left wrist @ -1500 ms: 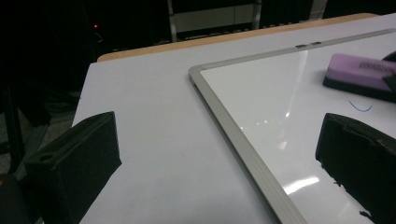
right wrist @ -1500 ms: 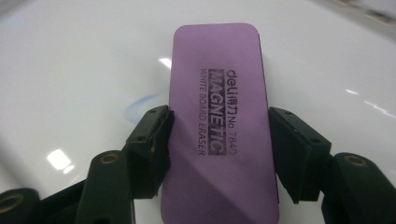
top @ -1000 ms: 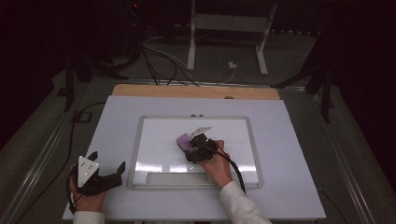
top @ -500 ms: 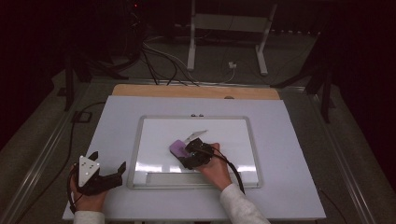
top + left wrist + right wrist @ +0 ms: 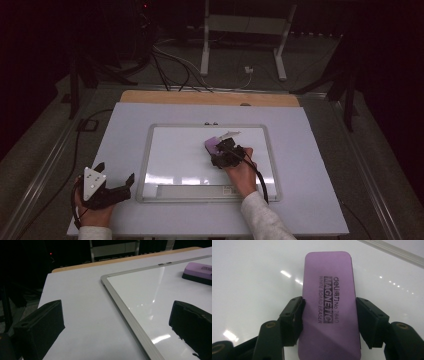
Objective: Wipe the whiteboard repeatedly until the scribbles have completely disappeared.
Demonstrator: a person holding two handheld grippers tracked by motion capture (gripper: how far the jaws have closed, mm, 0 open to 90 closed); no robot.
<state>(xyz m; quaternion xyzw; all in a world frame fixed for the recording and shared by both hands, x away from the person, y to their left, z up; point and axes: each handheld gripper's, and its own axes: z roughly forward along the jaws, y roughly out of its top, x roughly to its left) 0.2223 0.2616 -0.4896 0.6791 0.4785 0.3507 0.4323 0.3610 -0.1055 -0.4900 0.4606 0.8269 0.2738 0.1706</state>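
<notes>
A purple whiteboard eraser with black printed lettering lies flat on the whiteboard. My right gripper is shut on the eraser's two long sides, and its pads press against them. In the high view the eraser and the right gripper are at the board's upper middle. My left gripper rests open on the white table beside the board's near left corner, with nothing between its jaws. In the left gripper view the gripper straddles the board's silver frame, and the eraser lies farther off.
The board lies on a white tabletop with a wooden strip along its far edge. Beyond the table stand a metal frame and loose cables on the dark floor. A cable trails from the right gripper along the sleeve.
My right gripper slid the eraser left and toward me across the board, then back right and farther away. The left gripper has stayed in place.
</notes>
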